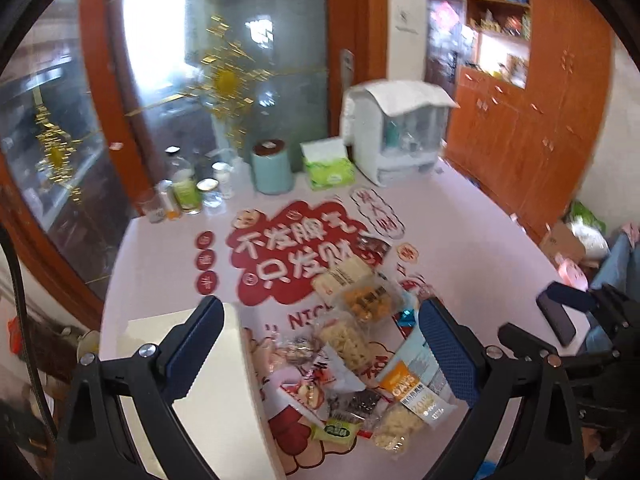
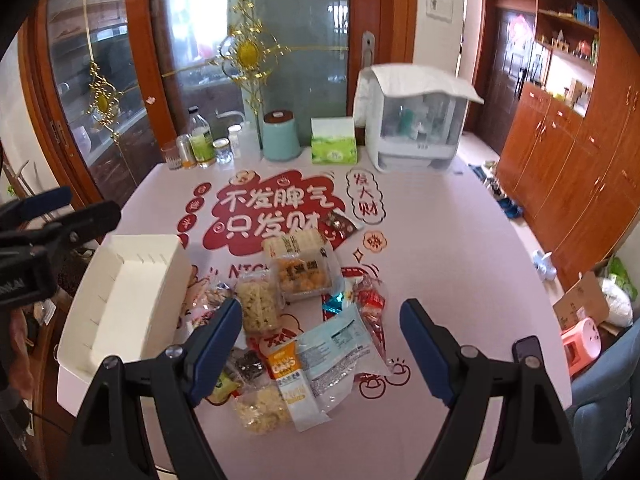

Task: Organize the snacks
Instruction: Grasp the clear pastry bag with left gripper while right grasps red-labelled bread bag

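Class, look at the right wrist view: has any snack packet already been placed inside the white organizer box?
No. The white organizer box shows only bare dividers inside, while the snack packets lie heaped on the table beside it.

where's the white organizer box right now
The white organizer box sits on the table's left side in the right wrist view, just left of the snack pile; nothing shows inside it. In the left wrist view it lies under the left finger.

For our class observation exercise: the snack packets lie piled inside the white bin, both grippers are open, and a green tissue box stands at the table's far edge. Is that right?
Not quite. The snack packets lie loose on the table beside the white bin, which looks empty in the right wrist view. Both the left gripper and the right gripper are open, and the green tissue box stands there.
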Action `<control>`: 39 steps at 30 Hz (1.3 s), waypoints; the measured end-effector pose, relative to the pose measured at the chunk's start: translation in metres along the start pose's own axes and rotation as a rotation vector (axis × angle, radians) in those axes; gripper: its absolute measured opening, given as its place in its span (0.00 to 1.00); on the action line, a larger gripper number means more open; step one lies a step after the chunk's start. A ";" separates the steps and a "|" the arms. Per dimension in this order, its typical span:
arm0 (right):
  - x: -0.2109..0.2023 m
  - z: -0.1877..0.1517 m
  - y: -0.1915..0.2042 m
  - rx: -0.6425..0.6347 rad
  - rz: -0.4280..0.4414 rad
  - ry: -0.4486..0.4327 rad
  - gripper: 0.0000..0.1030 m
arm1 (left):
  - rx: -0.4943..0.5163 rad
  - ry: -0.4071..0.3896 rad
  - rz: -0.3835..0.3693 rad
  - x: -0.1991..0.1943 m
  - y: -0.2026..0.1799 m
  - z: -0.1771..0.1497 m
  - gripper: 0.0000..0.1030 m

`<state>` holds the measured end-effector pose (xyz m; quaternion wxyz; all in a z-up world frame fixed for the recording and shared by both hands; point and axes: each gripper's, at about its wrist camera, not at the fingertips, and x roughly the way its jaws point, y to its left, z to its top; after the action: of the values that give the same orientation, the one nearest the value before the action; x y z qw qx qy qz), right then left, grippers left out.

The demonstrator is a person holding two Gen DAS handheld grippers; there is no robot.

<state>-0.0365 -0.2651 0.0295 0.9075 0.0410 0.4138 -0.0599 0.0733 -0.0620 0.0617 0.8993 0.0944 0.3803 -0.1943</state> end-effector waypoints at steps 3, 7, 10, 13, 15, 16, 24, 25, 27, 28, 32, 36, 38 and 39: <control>0.020 -0.003 -0.014 0.018 -0.002 0.030 0.79 | 0.062 0.108 -0.031 0.040 -0.015 0.007 0.95; 0.056 -0.006 -0.039 0.048 -0.006 0.089 0.79 | 0.143 0.176 -0.013 0.092 -0.037 0.007 0.95; 0.083 -0.009 -0.058 0.079 -0.003 0.134 0.79 | 0.203 0.268 -0.028 0.140 -0.052 0.005 0.95; 0.114 -0.008 -0.078 0.116 0.008 0.183 0.79 | 0.235 0.357 -0.084 0.190 -0.064 -0.002 0.95; 0.135 -0.008 -0.090 0.144 0.029 0.221 0.79 | 0.254 0.404 -0.091 0.220 -0.071 -0.006 0.95; 0.149 -0.008 -0.097 0.159 0.043 0.245 0.79 | 0.273 0.424 -0.086 0.235 -0.075 -0.009 0.95; 0.237 -0.020 -0.116 0.197 0.123 0.425 0.67 | 0.407 0.530 -0.034 0.315 -0.098 -0.023 0.95; 0.246 -0.021 -0.117 0.198 0.133 0.439 0.67 | 0.413 0.542 -0.028 0.324 -0.099 -0.024 0.95; 0.262 -0.024 -0.117 0.204 0.148 0.467 0.66 | 0.420 0.566 -0.033 0.336 -0.101 -0.025 0.95; 0.267 -0.024 -0.116 0.205 0.154 0.474 0.66 | 0.424 0.575 -0.046 0.341 -0.102 -0.025 0.95; 0.285 -0.024 -0.114 0.200 0.173 0.495 0.66 | 0.438 0.586 -0.076 0.351 -0.108 -0.022 0.99; 0.294 -0.023 -0.114 0.200 0.176 0.497 0.65 | 0.430 0.623 -0.117 0.358 -0.111 -0.018 0.99; 0.295 -0.022 -0.113 0.183 0.168 0.492 0.64 | 0.437 0.647 -0.135 0.363 -0.112 -0.019 0.99; 0.295 -0.021 -0.112 0.171 0.164 0.489 0.64 | 0.462 0.661 -0.129 0.365 -0.114 -0.022 0.99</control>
<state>0.1236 -0.3955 -0.2100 0.7756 0.1640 0.6094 -0.0094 0.2428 -0.2591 -0.2191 0.6696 0.3272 0.6004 -0.2899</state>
